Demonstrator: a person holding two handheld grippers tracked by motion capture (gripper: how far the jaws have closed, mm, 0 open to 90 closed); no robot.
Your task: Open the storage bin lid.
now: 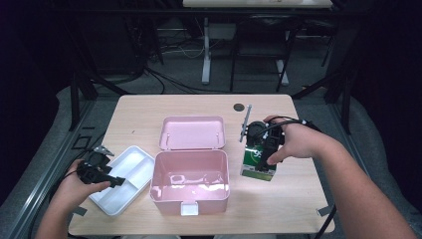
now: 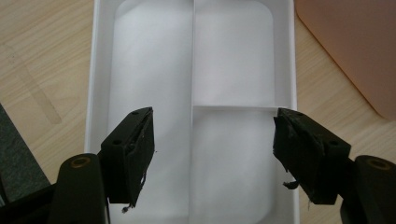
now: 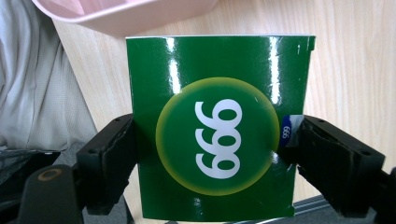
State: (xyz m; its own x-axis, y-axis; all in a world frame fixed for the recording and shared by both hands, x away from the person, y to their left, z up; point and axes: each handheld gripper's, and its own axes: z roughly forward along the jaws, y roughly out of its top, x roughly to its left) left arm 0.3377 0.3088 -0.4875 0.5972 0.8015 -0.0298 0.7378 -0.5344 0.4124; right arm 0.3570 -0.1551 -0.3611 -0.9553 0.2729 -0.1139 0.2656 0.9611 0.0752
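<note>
Between the right gripper (image 3: 215, 154) fingers, pressed flat against both sides, sits a glossy green carton (image 3: 217, 126), while the left gripper (image 2: 212, 156) fingers spread wide over a smooth white divided tray (image 2: 194, 70).

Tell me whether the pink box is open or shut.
Open: the pink box has its lid swung back flat on the table, and its inside looks empty.

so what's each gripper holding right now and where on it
The right gripper clamps the green box by its two side faces. The left gripper holds nothing, open over the white tray.
</note>
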